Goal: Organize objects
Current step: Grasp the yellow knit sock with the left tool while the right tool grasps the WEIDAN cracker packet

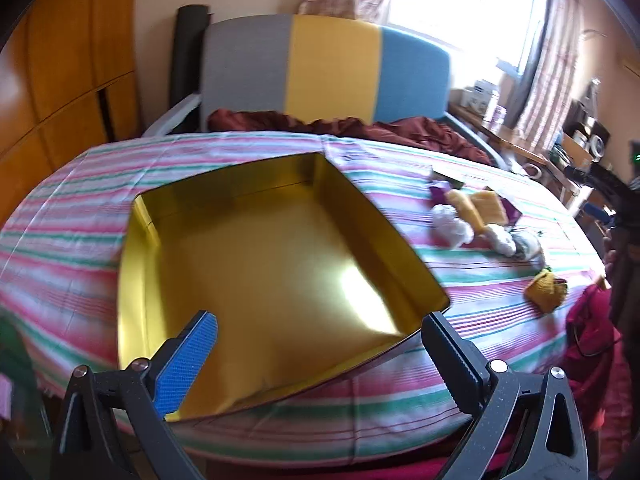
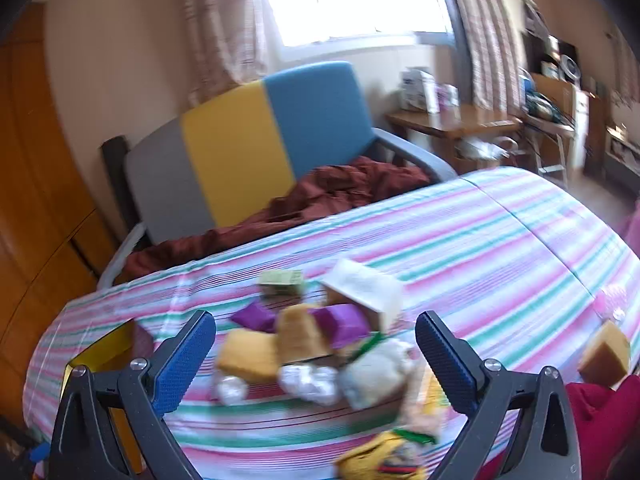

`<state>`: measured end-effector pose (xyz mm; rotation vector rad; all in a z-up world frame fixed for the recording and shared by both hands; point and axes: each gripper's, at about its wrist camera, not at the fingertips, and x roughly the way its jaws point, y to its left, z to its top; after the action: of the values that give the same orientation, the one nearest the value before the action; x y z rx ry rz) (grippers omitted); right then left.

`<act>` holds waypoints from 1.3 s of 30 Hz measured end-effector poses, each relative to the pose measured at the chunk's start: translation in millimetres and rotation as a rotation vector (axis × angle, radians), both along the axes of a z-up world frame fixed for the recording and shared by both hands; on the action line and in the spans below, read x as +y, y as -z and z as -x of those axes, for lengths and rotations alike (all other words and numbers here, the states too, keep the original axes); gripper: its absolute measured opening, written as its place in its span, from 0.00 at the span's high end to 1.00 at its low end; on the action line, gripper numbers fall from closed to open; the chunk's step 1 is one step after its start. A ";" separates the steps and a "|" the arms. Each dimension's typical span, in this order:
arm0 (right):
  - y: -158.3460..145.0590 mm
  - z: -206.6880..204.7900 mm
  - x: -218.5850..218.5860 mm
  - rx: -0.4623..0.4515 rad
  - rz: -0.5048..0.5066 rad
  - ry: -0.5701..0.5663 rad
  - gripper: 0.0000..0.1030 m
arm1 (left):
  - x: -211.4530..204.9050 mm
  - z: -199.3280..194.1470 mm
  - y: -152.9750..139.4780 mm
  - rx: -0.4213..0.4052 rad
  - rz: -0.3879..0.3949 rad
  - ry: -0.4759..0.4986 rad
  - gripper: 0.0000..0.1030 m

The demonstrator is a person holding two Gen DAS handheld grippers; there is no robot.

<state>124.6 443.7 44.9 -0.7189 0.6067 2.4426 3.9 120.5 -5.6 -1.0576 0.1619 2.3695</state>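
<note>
Gaping left gripper point(image 1: 320, 340) over gold tin point(image 1: 256, 264), right gripper point(image 2: 316, 340) wide, empty

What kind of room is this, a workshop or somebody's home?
Most likely a lived-in home room: a grey, yellow and blue upholstered chair by a curtained window, a striped cloth-covered table, and a cluttered wooden side desk.

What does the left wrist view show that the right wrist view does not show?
Only the left wrist view shows the inside of the gold tin, which is empty, under the open left gripper.

Only the right wrist view shows the purple packets and small green box clearly, in front of the open right gripper.

Both show the striped cloth, the pile of small packets and the grey, yellow and blue chair.
</note>
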 end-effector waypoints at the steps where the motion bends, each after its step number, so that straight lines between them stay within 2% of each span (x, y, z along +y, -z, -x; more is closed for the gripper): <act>1: 4.8 -5.6 13.4 0.000 0.026 0.031 0.01 | 7.3 -0.3 -1.4 0.006 0.005 0.021 0.00; 7: 42.1 -41.7 62.8 0.045 0.179 0.185 0.01 | 69.7 -6.9 -11.8 0.036 0.016 0.230 0.00; 9: 44.2 -50.0 68.4 0.103 0.248 0.177 0.01 | 90.3 -9.2 -12.4 0.037 0.012 0.287 0.01; 10: 42.7 -55.9 70.0 0.155 0.261 0.173 0.01 | 102.4 -10.1 -12.3 0.035 0.008 0.320 0.01; 12: 41.0 -61.9 70.3 0.196 0.271 0.169 0.01 | 130.0 -12.5 -10.4 0.034 0.005 0.388 0.02; 14: 41.0 -65.9 72.0 0.245 0.300 0.146 0.01 | 160.6 -15.6 -4.1 0.011 0.003 0.466 0.07; 20: 41.8 -73.9 74.4 0.310 0.343 0.120 0.01 | 242.1 -31.6 19.9 -0.064 0.018 0.683 0.15; 24: 45.2 -74.8 76.0 0.324 0.374 0.113 0.01 | 285.6 -50.5 38.3 -0.086 0.038 0.800 0.15; 28: 49.0 -74.2 79.0 0.326 0.403 0.112 0.01 | 315.0 -63.3 52.3 -0.109 0.060 0.863 0.17; 34: 55.1 -73.3 82.9 0.327 0.440 0.113 0.01 | 341.2 -64.8 69.9 -0.199 0.038 0.887 0.17; 36: 56.0 -72.7 84.0 0.318 0.444 0.120 0.01 | 347.9 -66.3 78.2 -0.225 0.041 0.898 0.27; 37: 56.8 -72.1 84.5 0.313 0.446 0.123 0.01 | 350.1 -67.1 83.9 -0.255 0.044 0.905 0.37; 39: 59.0 -71.8 85.3 0.295 0.451 0.138 0.01 | 345.3 -66.9 86.4 -0.259 0.025 0.887 0.40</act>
<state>196.4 529.1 -14.1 -0.4601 1.3050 2.3183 70.8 465.8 -92.1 -1.0078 0.4570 1.4312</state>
